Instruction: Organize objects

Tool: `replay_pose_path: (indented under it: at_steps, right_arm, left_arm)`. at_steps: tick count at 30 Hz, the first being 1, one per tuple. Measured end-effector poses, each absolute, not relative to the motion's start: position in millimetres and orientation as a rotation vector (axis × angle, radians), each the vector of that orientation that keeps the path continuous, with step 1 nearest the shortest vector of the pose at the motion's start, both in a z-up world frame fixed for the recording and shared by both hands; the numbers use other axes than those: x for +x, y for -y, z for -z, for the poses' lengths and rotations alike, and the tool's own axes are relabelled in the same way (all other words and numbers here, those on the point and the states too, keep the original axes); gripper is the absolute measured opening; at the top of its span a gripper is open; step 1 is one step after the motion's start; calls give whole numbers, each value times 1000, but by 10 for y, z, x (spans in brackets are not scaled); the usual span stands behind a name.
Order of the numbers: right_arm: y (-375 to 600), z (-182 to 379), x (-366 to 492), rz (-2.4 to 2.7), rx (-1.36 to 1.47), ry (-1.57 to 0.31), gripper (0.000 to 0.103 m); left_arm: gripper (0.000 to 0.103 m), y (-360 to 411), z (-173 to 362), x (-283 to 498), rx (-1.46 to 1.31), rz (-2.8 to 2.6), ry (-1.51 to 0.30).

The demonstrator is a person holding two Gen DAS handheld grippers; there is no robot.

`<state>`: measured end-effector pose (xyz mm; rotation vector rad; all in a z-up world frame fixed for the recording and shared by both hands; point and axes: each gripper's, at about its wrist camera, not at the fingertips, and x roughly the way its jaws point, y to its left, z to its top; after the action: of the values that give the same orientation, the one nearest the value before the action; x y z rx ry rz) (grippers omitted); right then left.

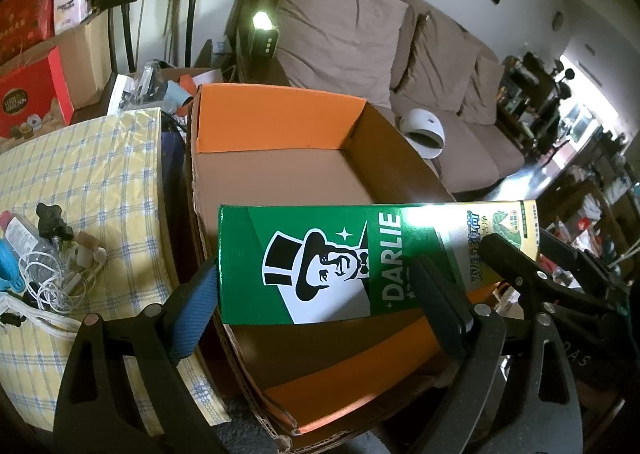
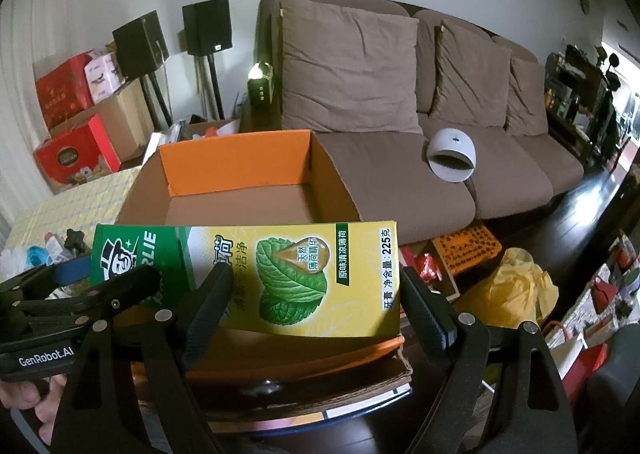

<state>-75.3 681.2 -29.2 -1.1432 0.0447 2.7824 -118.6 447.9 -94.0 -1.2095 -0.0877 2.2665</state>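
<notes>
- The table (image 1: 92,157) with its yellow checked cloth stands just left of the open cardboard box (image 1: 276,121). The tangle of earphones (image 1: 60,278) on it is outside this move.
- My left hand-held gripper (image 1: 316,286) hangs over the near left part of the cardboard box with its jaws spread wide. Its blue-padded outer finger (image 1: 196,306) sits against the green end of the toothpaste carton (image 1: 320,262), and the inner finger crosses the carton's printed face rather than closing on it.
- The toothpaste carton is above the near rim of the cardboard box, not yet inside. Its long axis runs left to right, across the box mouth and across the way both hand-held grippers point.
- My right hand-held gripper (image 2: 318,282) hangs over the near right part of the cardboard box, also spread wide. Its outer finger (image 2: 424,306) stands at the carton's yellow end, and its inner finger lies over the front face.
- I judge that the carton is trapped endwise between the two outer fingers, with neither hand-held gripper clenched on it alone. Whether the right outer pad truly presses the end, I cannot tell.
- The bare floor of the cardboard box lies ahead of and below the carton. I judge that both hands must move together and keep the carton level. Both hands are equally near.
- The sofa (image 2: 400,173) lies beyond and to the right of the cardboard box.
</notes>
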Motion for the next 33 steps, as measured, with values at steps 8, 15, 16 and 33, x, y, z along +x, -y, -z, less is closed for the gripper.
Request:
replay_pose_path:
  at_steps: [8,15,16,33]
  right_arm:
    - [-6843,320,-768,-2776,-1150,-50,86]
    - [-6853,331,-768,-2763,-1154,-43,86]
    - [-6848,330,-770,-2762,-1153,-41,86]
    - [-6889,405,-816,-2744,-1190,-52,86]
  left_arm:
    - [91,-4512,957,-1190,-1222,-2265,87]
    - [91,-4530,969,-1227,-1244,-2248,93]
    - [91,-4530,971,-1232,-1247,-2246,92]
    - [91,-4605,1010,-1250,-1273,-2241,32]
